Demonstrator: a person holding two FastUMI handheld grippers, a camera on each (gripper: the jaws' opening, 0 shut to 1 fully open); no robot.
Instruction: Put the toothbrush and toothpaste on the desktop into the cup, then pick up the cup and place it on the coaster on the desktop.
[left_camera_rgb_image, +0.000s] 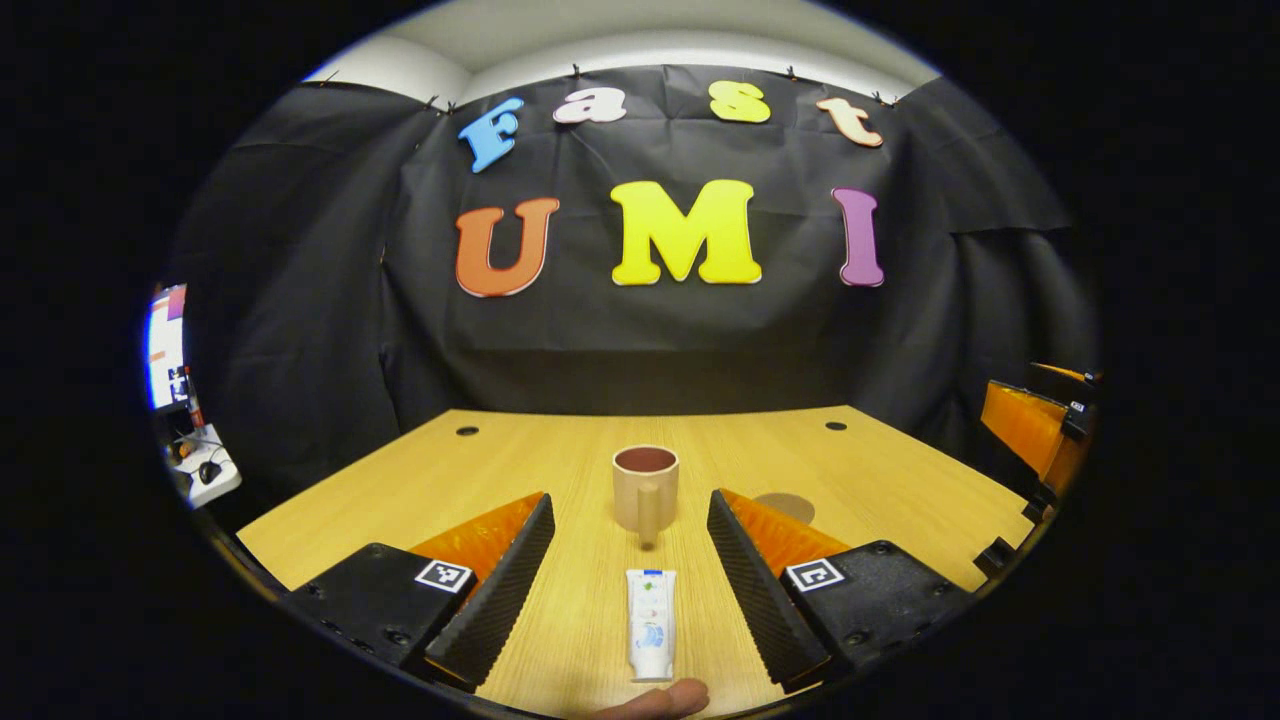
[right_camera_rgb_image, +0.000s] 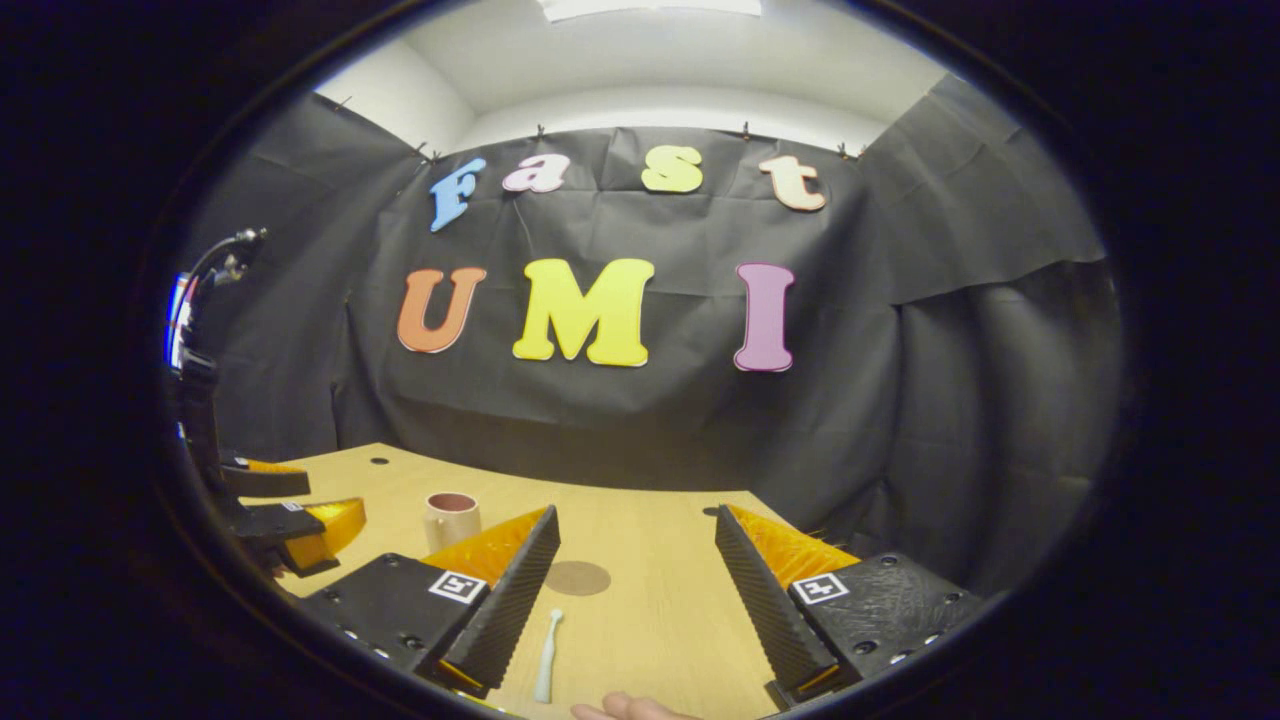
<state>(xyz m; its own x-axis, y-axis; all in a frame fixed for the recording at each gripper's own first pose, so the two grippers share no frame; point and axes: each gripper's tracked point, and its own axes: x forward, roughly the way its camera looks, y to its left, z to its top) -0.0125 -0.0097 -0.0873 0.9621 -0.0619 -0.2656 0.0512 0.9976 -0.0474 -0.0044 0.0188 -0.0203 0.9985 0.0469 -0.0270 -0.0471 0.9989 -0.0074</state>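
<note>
A beige cup (left_camera_rgb_image: 645, 488) with a dark inside stands upright mid-table, handle toward me. A white toothpaste tube (left_camera_rgb_image: 651, 623) lies flat in front of it, between the fingers of my open left gripper (left_camera_rgb_image: 630, 565). The round brown coaster (left_camera_rgb_image: 784, 506) lies to the cup's right, partly behind the right finger. In the right gripper view, a pale toothbrush (right_camera_rgb_image: 546, 656) lies on the wood beside the left finger of my open right gripper (right_camera_rgb_image: 637, 590). The coaster (right_camera_rgb_image: 577, 577) sits just beyond it and the cup (right_camera_rgb_image: 452, 519) farther left. The left gripper (right_camera_rgb_image: 300, 525) shows at the far left.
The wooden table (left_camera_rgb_image: 900, 480) has cable holes near its back corners. Black cloth closes the back and sides. The right gripper (left_camera_rgb_image: 1035, 430) shows at the right edge of the left gripper view. A fingertip (left_camera_rgb_image: 660, 700) sits at the bottom edge. A desk with clutter (left_camera_rgb_image: 195, 460) stands far left.
</note>
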